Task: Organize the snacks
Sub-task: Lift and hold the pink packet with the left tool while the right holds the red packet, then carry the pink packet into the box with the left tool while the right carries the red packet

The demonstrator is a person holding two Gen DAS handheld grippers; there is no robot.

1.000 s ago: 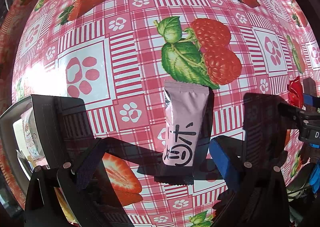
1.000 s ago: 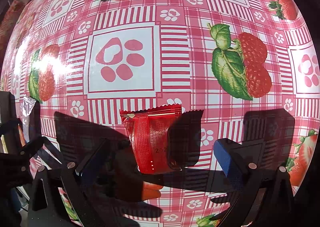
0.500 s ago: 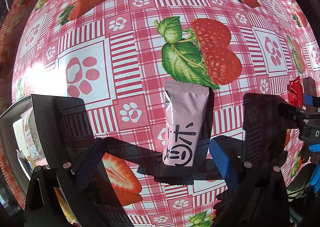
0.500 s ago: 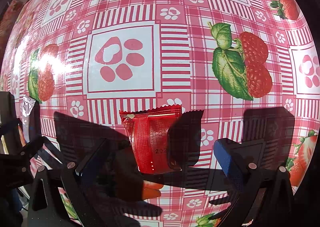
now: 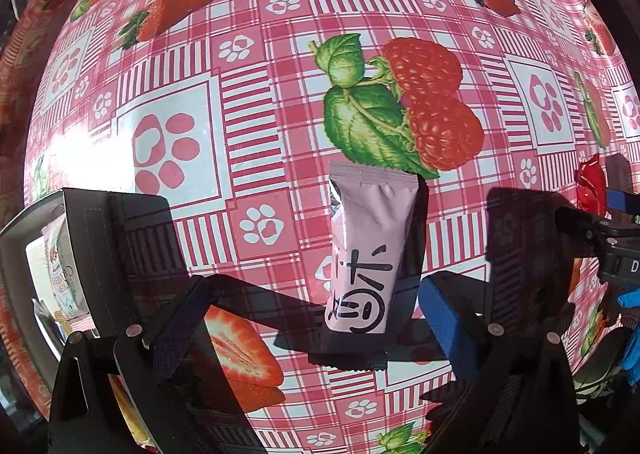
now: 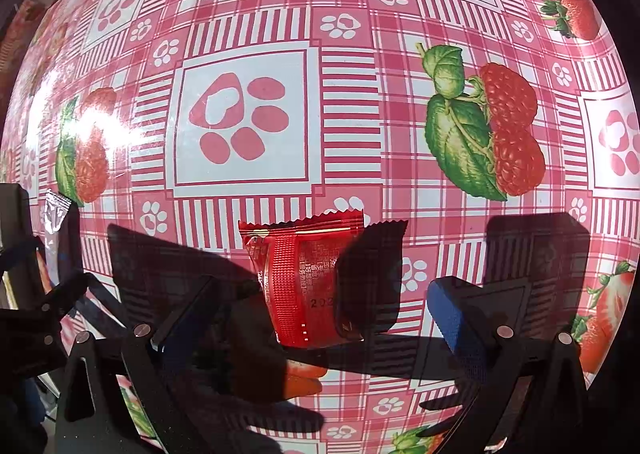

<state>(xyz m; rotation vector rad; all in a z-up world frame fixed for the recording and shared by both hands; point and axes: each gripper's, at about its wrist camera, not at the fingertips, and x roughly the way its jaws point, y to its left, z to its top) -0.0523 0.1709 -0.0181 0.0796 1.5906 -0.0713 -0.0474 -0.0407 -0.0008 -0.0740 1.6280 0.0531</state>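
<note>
A pale pink snack packet (image 5: 366,250) with black characters lies on the strawberry-print tablecloth. My left gripper (image 5: 316,318) is open around its near end, fingers apart on both sides and clear of it. A red foil snack packet (image 6: 308,282) lies between the open fingers of my right gripper (image 6: 320,318), untouched. The red packet also shows at the right edge of the left wrist view (image 5: 591,189), beside the other gripper's body (image 5: 600,238).
A dark box (image 5: 72,254) holding packaged snacks stands at the left of the left wrist view. A silver wrapper end (image 6: 54,213) shows at the left edge of the right wrist view. The tablecloth (image 6: 240,113) stretches ahead of both grippers.
</note>
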